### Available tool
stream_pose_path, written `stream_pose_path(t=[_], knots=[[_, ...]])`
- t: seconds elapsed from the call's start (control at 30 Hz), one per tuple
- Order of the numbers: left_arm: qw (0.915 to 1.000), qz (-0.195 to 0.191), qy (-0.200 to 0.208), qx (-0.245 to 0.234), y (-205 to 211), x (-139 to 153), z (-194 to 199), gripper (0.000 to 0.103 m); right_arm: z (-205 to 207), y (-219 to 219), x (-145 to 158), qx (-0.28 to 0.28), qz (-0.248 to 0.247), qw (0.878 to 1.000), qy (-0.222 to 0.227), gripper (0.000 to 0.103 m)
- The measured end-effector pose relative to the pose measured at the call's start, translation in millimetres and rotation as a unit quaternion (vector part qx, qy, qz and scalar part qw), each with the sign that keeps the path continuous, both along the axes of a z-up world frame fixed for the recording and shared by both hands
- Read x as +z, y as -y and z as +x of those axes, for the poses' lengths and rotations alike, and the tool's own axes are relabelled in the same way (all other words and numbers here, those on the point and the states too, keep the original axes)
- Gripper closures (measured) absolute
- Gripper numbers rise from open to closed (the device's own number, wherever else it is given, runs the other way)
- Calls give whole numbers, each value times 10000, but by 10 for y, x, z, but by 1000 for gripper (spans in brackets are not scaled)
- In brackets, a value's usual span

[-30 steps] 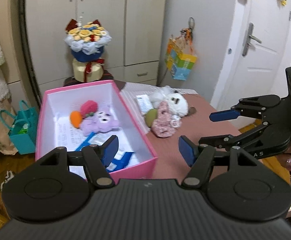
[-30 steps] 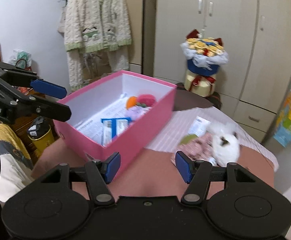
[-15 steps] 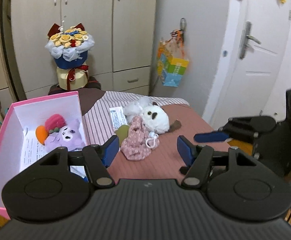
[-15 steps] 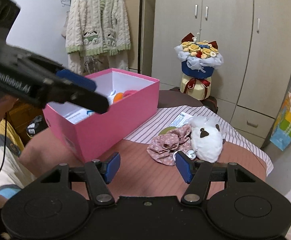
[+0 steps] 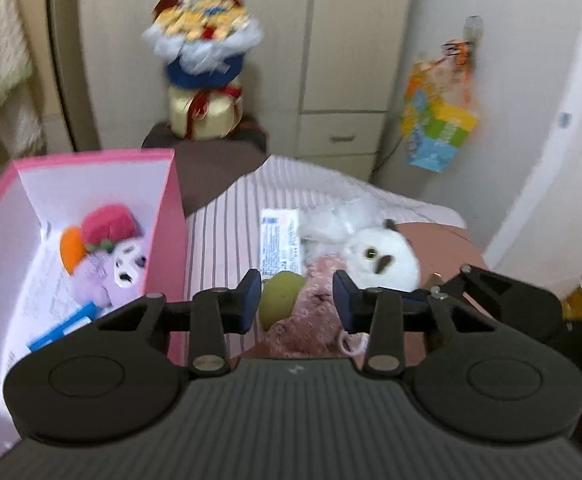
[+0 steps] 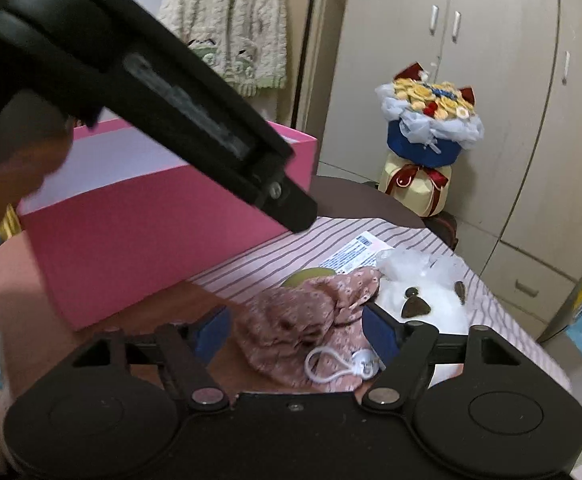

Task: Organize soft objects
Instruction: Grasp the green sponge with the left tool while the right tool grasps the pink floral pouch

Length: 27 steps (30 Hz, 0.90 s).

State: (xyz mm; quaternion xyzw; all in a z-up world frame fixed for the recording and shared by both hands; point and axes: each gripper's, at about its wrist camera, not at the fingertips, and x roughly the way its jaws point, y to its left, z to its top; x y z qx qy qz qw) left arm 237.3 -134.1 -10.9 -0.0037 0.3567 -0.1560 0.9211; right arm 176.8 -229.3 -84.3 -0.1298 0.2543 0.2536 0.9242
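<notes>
Both sets of jaws stand wide open, holding nothing. The right gripper [image 6: 297, 336] straddles the floral fabric pouch [image 6: 303, 328], seemingly ready to grasp; the left gripper [image 5: 295, 300] hovers above it. Beside it lie the white plush [image 5: 383, 260] and pink box [image 5: 167, 216].

No text is legible anywhere. The white printed packet [image 5: 281, 240] beside the white plush [image 5: 383, 260] carries blue lines too blurred to read, and the printed paper [image 5: 43, 292] lining the pink box [image 5: 167, 216] is equally unreadable.

Both wrist views close above floral pouch [image 5: 311, 312] [image 6: 303, 320]
</notes>
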Motion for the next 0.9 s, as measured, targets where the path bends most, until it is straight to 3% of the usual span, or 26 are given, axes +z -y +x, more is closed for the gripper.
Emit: stream_pose_path(t=[0.37, 0.7, 0.73, 0.8, 0.83, 0.9], knots=[[9939, -639, -613, 661, 123, -378, 421, 69, 468, 27, -233, 83, 266, 9988, -413, 26], [9919, -658, -655, 868, 121, -537, 500, 70, 437, -154, -450, 148, -339, 9993, -71, 27], [9919, -661, -644, 875, 117, -540, 500, 70, 417, -153, -453, 161, -322, 9993, -63, 30], [9914, -740, -633, 871, 95, -536, 487, 70, 363, -139, -457, 222, -220, 9994, -123, 55], [9911, -772, -639, 875, 81, -533, 484, 70, 333, -134, -457, 218, -198, 9995, -143, 59], [9907, -824, -653, 863, 58, -531, 482, 70, 266, -139, -457, 221, -263, 9993, -129, 79]])
